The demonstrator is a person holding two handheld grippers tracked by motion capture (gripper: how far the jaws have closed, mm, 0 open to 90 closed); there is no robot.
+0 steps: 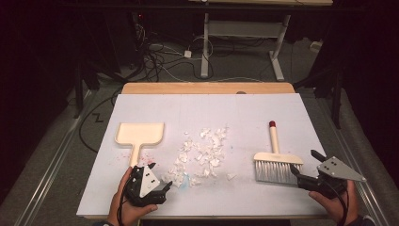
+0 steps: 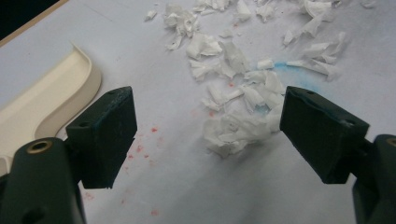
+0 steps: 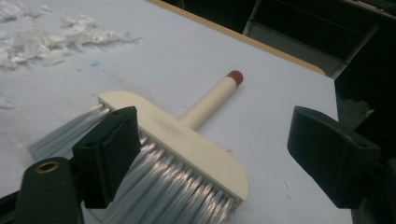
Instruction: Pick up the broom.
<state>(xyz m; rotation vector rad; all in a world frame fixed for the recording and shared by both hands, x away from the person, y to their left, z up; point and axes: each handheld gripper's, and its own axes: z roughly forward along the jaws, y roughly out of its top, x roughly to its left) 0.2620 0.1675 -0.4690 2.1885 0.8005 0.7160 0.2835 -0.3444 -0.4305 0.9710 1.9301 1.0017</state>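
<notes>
A cream dustpan (image 1: 139, 134) lies flat at the table's left, its handle toward me. Torn white paper scraps (image 1: 202, 153) are strewn across the middle. On the right lies a cream hand brush (image 1: 277, 162) with grey bristles, its red-tipped handle (image 1: 272, 125) pointing away. My left gripper (image 1: 165, 188) is open just below the dustpan handle; in the left gripper view the scraps (image 2: 233, 116) lie ahead of its jaws and the dustpan (image 2: 56, 100) sits to the left. My right gripper (image 3: 215, 116) is open beside the brush (image 3: 187, 144), one jaw over the bristles, nothing held.
A white sheet (image 1: 249, 113) covers the wooden table (image 1: 207, 88). Small red specks and a blue smear (image 2: 280, 67) mark the sheet near the scraps. Beyond the far edge, cables and a desk frame (image 1: 205, 47) stand on the dark floor.
</notes>
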